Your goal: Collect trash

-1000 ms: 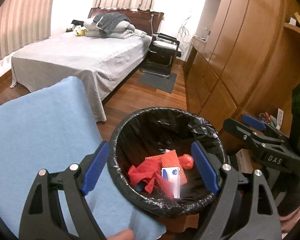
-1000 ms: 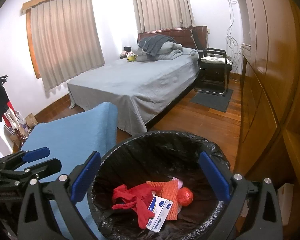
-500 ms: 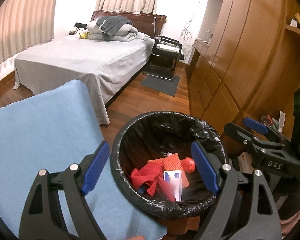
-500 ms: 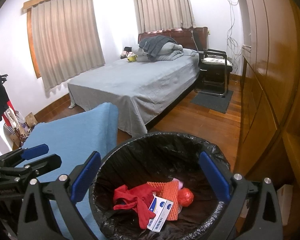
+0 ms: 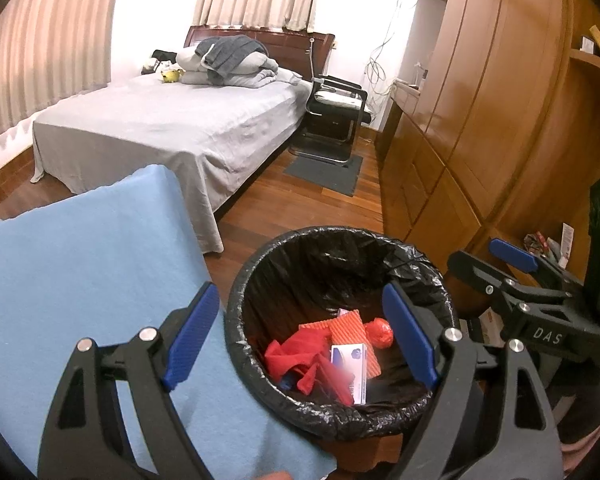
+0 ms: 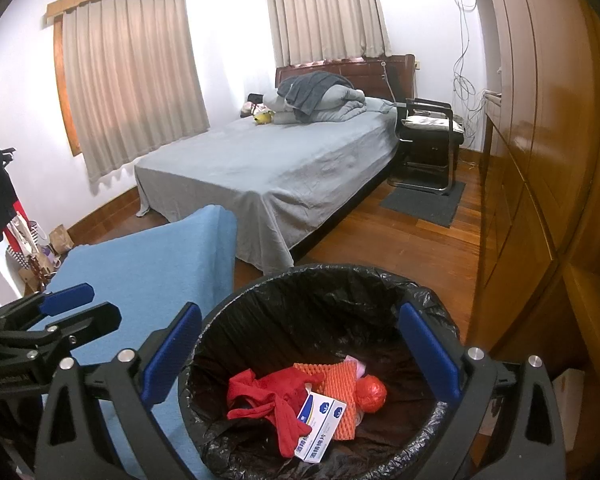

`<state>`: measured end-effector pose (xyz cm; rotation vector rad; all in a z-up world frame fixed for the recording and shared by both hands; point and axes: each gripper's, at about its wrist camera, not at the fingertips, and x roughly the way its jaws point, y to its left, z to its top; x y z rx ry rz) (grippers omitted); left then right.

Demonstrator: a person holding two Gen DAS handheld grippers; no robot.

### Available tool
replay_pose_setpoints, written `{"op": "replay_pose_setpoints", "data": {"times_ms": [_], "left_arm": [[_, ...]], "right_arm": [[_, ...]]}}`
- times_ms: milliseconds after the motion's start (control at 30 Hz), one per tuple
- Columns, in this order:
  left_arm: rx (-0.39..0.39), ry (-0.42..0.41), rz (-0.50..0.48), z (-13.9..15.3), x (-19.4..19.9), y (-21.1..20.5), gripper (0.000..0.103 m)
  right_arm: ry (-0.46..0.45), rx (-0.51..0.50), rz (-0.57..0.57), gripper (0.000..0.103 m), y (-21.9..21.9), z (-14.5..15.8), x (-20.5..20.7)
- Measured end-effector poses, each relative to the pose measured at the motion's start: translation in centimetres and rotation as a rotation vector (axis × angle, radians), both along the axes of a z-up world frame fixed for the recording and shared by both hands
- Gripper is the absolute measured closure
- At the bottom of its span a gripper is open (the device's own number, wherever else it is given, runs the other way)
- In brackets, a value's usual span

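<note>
A round bin lined with a black bag (image 5: 332,234) (image 6: 332,271) stands on the wood floor just below both grippers. Inside lie a red cloth (image 5: 296,356) (image 6: 268,394), a white and blue box (image 5: 350,364) (image 6: 320,428), an orange foam net (image 5: 346,326) (image 6: 340,380) and a red crumpled ball (image 5: 381,332) (image 6: 370,393). My left gripper (image 5: 300,338) (image 6: 86,306) hovers over the bin's left rim, open and empty. Beside it, my right gripper (image 6: 300,354) (image 5: 484,258) hangs over the bin, open, with nothing between its blue pads.
A surface covered in light blue cloth (image 5: 80,280) (image 6: 148,264) adjoins the bin on the left. Beyond it are a grey bed (image 6: 276,160), a black chair (image 6: 428,136) on a dark mat, and wooden wardrobes (image 5: 480,120) along the right. Bags and clothes stand at the far left (image 6: 24,248).
</note>
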<state>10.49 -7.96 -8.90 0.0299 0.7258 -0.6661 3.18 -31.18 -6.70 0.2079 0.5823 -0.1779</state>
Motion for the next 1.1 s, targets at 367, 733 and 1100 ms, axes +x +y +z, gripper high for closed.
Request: {"op": "replay_pose_setpoints", "data": {"times_ms": [367, 733, 1100], "left_arm": [[0.001, -0.001, 0.002, 0.17, 0.09, 0.16, 0.022], [0.002, -0.009, 0.012, 0.71, 0.61, 0.54, 0.022], [0.002, -0.013, 0.017, 0.80, 0.74, 0.66, 0.022]], "right_arm": [[0.001, 0.000, 0.001, 0.006, -0.04, -0.11, -0.02], [0.002, -0.001, 0.001, 0.006, 0.08, -0.08, -0.01], [0.002, -0.001, 0.000, 0.006, 0.10, -0.08, 0.01]]}}
